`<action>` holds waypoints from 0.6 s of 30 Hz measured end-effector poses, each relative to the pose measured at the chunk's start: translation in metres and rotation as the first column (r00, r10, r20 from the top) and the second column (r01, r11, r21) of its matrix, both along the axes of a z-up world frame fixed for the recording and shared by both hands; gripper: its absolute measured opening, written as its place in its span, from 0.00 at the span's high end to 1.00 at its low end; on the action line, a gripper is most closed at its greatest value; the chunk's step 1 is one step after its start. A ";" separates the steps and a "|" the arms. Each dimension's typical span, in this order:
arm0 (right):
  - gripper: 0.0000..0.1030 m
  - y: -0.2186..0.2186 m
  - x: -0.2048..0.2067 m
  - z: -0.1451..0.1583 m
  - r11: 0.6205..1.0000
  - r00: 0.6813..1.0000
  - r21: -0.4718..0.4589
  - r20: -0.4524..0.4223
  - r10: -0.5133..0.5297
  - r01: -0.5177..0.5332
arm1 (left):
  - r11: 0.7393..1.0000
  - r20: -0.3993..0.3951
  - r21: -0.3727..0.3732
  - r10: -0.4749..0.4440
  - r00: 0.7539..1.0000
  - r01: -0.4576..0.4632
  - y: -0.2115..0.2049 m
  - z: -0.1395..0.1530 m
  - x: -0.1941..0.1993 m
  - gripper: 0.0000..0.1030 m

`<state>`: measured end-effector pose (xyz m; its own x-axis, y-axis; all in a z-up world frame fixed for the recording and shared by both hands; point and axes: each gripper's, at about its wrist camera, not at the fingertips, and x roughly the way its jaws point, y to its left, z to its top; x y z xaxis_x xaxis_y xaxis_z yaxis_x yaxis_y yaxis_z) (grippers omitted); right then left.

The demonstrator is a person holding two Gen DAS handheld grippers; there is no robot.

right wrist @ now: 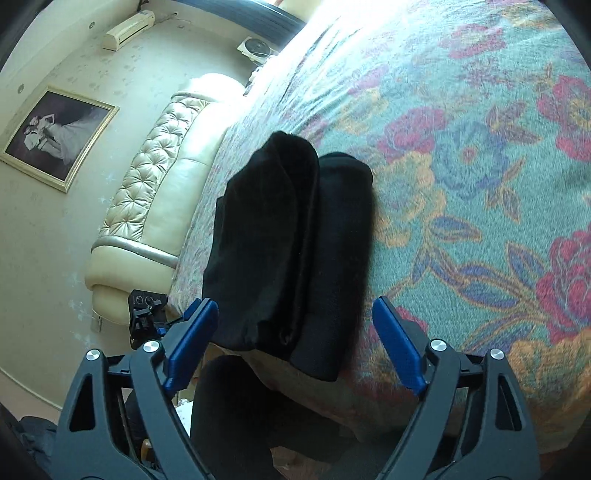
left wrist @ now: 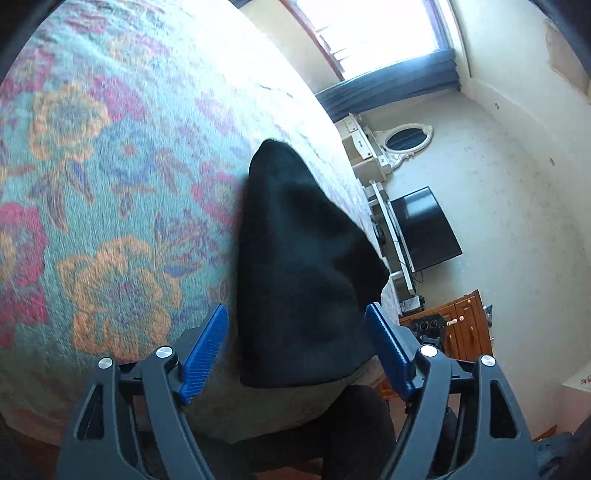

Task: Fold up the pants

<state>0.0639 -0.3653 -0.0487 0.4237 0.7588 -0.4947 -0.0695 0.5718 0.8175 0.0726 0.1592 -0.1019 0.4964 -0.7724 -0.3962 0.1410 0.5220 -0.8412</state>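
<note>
Black pants (right wrist: pixel 295 251) folded on floral blanket (right wrist: pixel 480 184), both grippers open

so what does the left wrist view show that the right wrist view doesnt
Only the left wrist view shows the window, the dark TV and the wooden cabinet. Only the right wrist view shows the tufted headboard, the framed picture and the wall air conditioner. Both show the folded black pants lying on the floral bedspread, each past an open gripper, left gripper, right gripper.

Bed with floral blanket (right wrist: pixel 480 184), folded black pants (right wrist: pixel 288 240) near its edge.
</note>
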 end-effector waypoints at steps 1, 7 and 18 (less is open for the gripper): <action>0.14 -0.002 0.008 -0.001 1.000 1.000 0.010 -0.005 -0.007 0.007 | 1.000 0.015 0.012 0.023 1.000 -0.023 0.004 0.004 0.005 0.21; 0.14 0.002 0.059 -0.027 0.997 0.999 0.074 -0.038 -0.024 0.027 | 0.999 -0.043 0.048 0.022 0.999 -0.020 -0.007 -0.018 0.063 0.19; 0.14 0.009 0.109 -0.031 0.988 0.997 0.133 -0.028 -0.071 0.075 | 0.988 -0.064 0.113 -0.102 0.993 0.109 -0.058 -0.025 0.146 0.19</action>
